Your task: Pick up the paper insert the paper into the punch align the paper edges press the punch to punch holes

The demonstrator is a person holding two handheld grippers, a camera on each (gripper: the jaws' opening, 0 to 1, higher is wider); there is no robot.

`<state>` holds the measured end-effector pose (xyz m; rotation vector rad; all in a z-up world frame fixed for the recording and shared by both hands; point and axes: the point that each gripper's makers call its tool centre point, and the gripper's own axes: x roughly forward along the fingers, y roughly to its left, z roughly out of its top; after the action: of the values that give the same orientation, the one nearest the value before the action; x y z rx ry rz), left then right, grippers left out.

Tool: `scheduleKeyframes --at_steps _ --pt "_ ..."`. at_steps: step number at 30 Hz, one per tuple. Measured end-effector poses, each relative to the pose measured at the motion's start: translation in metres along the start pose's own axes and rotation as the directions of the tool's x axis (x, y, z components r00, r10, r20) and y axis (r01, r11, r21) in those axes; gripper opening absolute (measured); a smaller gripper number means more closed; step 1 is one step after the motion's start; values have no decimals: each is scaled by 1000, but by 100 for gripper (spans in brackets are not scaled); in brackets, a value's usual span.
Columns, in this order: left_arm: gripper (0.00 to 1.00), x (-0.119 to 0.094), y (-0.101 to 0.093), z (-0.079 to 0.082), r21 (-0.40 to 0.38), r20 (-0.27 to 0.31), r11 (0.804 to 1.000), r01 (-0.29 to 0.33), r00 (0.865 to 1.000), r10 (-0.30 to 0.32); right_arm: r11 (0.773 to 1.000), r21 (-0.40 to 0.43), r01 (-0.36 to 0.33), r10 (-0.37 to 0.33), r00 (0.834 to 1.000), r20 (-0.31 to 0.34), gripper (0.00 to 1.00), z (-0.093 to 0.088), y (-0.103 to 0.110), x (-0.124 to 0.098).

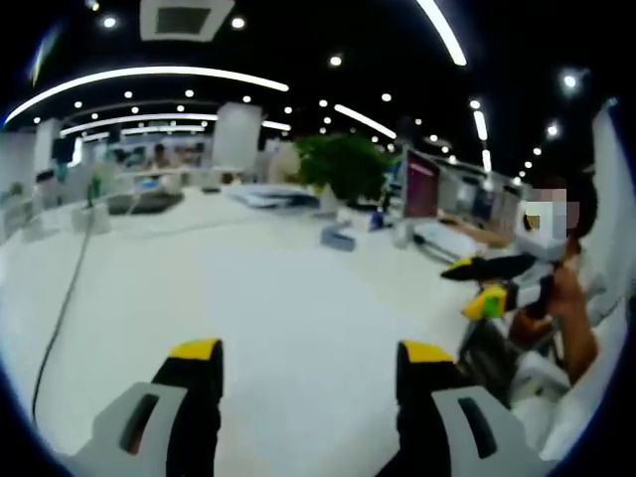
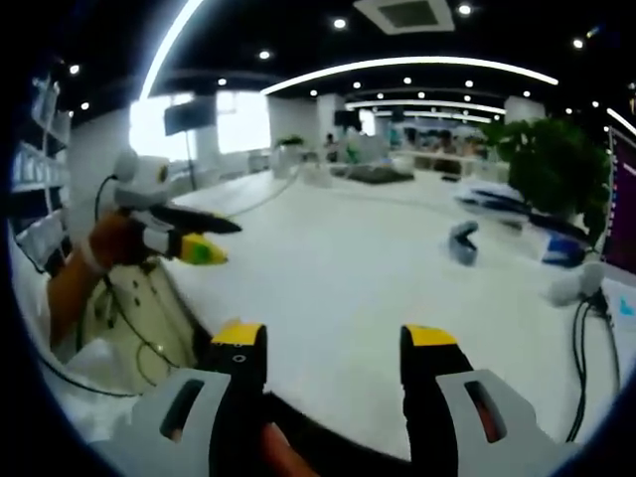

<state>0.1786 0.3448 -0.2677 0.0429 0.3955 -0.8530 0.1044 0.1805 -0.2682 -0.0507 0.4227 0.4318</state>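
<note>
white counter (image 1: 268, 288), broad and glossy, runs ahead of both claws in both views.

left claw (image 1: 310, 350): yellow-tipped jaws stand well apart, nothing between them, held above bare counter. it also enters the right gripper view from the left edge (image 2: 189, 238), carried in a hand (image 2: 109, 243), its jaws there looking close to each other, though the angle is too poor to say.

right claw (image 2: 336, 336): yellow-tipped jaws wide apart, holding nothing, poised over the near counter edge. in the left gripper view it enters from the right (image 1: 492, 283), gripped by a hand (image 1: 561, 293).

punch (image 2: 462, 241): small blue-grey device, probably the punch, standing far out on the counter, well apart from both claws; the same item likely appears in the left gripper view (image 1: 338, 238). blurred, so identity is a judgement.

paper: a pale flat stack (image 1: 266, 196) lies further back on the counter, beyond the punch; whether it is the task's sheet cannot be told.

other items: green plant (image 2: 552, 164); monitor (image 1: 421, 184); black cable (image 1: 60, 318) trailing across the counter.

step in hand: the first, picking up the paper, not yet begun. the next move calls for carrying a claw forward to a sheet edge and closing on it.
</note>
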Motion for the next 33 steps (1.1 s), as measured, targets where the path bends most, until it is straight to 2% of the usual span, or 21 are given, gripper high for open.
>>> scheduleKeyframes --at_steps 4,17,26,33 --pt "70 9 1 2 19 13 999 29 1000 -29 1000 -2 3 -3 1000 -1 56 1 -3 6" --pt "70 41 1 1 30 1 996 89 996 -89 1000 13 12 -11 999 -37 56 -4 -12 24" --pt "70 58 1 4 47 3 992 121 993 -122 1000 11 15 -14 999 -48 56 -3 -17 30" --pt "70 72 5 -1 54 -11 989 137 991 -137 1000 12 15 -15 999 -52 56 -4 -19 33"
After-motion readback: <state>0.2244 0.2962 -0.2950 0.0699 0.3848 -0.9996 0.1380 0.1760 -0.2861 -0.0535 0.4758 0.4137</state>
